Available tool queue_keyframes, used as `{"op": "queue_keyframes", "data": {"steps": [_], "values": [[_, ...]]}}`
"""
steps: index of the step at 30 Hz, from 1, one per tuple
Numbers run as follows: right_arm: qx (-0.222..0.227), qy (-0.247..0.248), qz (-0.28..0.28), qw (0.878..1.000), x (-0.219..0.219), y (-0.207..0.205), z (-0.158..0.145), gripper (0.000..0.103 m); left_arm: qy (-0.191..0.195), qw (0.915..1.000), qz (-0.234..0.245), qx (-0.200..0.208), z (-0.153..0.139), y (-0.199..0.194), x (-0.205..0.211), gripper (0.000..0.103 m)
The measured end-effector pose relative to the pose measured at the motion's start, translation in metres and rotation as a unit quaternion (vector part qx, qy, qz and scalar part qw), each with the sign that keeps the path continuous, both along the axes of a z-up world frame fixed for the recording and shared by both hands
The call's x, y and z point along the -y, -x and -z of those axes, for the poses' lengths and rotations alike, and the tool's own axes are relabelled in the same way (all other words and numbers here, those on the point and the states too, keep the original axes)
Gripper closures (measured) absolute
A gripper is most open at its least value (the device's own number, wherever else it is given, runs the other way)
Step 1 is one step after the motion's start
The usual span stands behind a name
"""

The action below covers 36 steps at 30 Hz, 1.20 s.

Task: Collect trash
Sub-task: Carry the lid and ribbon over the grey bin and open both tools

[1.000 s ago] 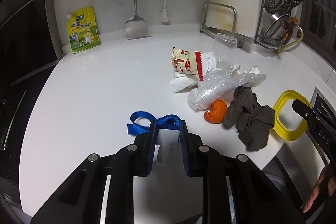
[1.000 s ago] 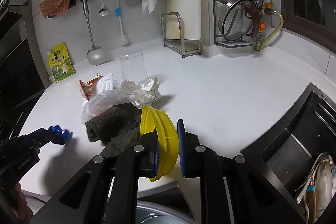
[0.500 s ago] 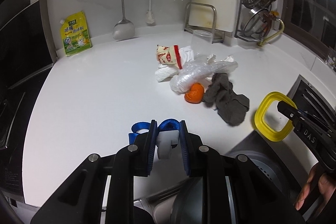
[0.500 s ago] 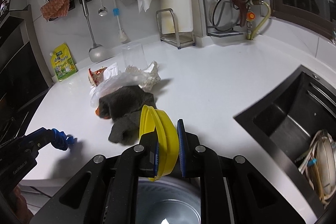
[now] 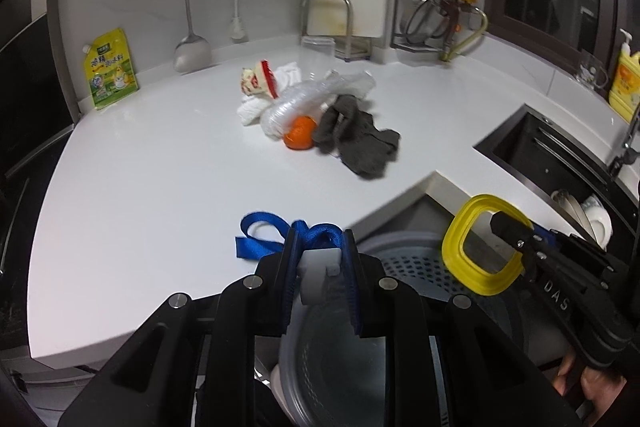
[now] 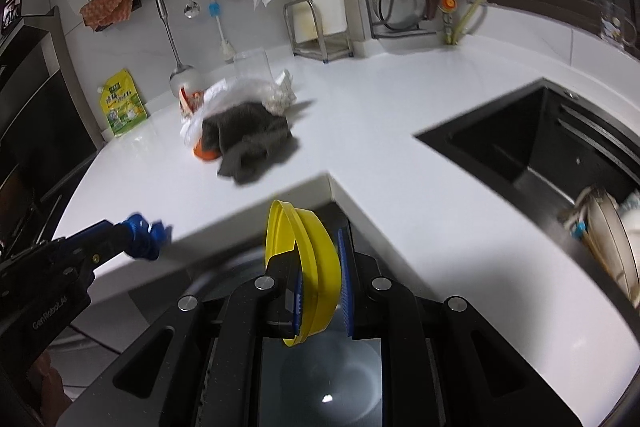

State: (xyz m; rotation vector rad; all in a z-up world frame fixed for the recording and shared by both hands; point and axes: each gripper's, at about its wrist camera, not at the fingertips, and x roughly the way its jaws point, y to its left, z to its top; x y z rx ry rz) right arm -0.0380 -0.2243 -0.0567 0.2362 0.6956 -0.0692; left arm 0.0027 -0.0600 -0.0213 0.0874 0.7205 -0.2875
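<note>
With both pairs of jaws clamped, the left gripper (image 5: 320, 259) on a blue ribbon (image 5: 262, 233) and the right gripper (image 6: 320, 267) on a yellow ring (image 6: 304, 263), the bin (image 5: 404, 259) sits directly beneath, off the worktop (image 5: 160, 187) edge.

pile (image 5: 320, 111) mid-counter (image 5: 160, 187); sink (image 5: 560, 155) right; bin (image 5: 400, 267) apparently below counter's front edge

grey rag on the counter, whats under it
The grey rag lies against an orange fruit and a clear plastic bag. In the right wrist view it covers most of the fruit. Anything else beneath it is hidden.
</note>
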Motion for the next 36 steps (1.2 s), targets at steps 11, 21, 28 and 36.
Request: {"op": "queue_keyframes", "data": {"steps": [11,21,28,36], "values": [[-0.036,-0.005,0.003,0.999,0.0,0.041,0.031,0.089,-0.012,0.9987,0.031,-0.039,0.03,0.025,0.015,0.081],[-0.065,-0.004,-0.006,0.998,-0.009,0.055,0.056,0.089,-0.011,0.996,0.05,-0.072,0.051,0.033,0.017,0.082],[-0.079,-0.006,-0.011,0.997,-0.011,0.054,0.066,0.089,-0.017,0.9949,0.053,-0.084,0.06,0.032,0.018,0.082],[-0.091,-0.01,-0.014,0.996,-0.013,0.054,0.075,0.086,-0.015,0.9936,0.051,-0.1,0.07,0.031,0.014,0.08]]}}
